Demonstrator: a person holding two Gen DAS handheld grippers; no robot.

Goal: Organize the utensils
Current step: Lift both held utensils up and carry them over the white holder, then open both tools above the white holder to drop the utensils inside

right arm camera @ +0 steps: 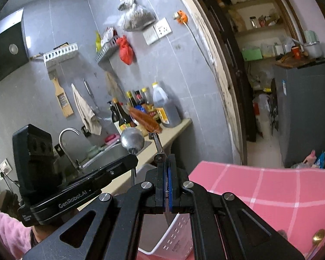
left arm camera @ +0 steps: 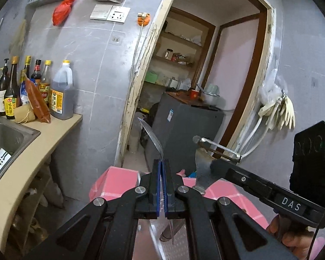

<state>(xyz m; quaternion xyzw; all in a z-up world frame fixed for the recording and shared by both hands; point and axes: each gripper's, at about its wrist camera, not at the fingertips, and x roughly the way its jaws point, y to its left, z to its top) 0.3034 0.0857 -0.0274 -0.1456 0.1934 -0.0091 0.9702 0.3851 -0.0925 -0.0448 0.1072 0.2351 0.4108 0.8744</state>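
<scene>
1. Two hand-held grippers hang side by side over a pink checked tablecloth [right arm camera: 260, 186] in a grey-tiled kitchen, each carrying a utensil.
2. The left gripper [left arm camera: 162, 162] has its jaws closed tight on a steel spoon with a round bowl [right arm camera: 132, 139]. The spoon's long axis runs along the jaws: the bowl points up and forward, and the handle trails back and down between the pads.
3. The right gripper [right arm camera: 168, 158] has its jaws clamped on a metal peeler with a crossbar head [left arm camera: 216, 149]. The head stands up and forward of the jaw tips, and the flat shank drops back through the grip.
4. The likely destination, a white perforated plastic basket [right arm camera: 173, 234], sits on the tablecloth below and behind both sets of jaw tips. It shows directly under each wrist camera, so neither hand looks clearly nearer.
5. Judging by this, each utensil needs tipping handle-first or head-first downward to go into the basket. With spoon and peeler close together, they could knock if lowered at once.
6. A gold spoon [right arm camera: 318, 236] lies on the tablecloth, right of the basket.
</scene>
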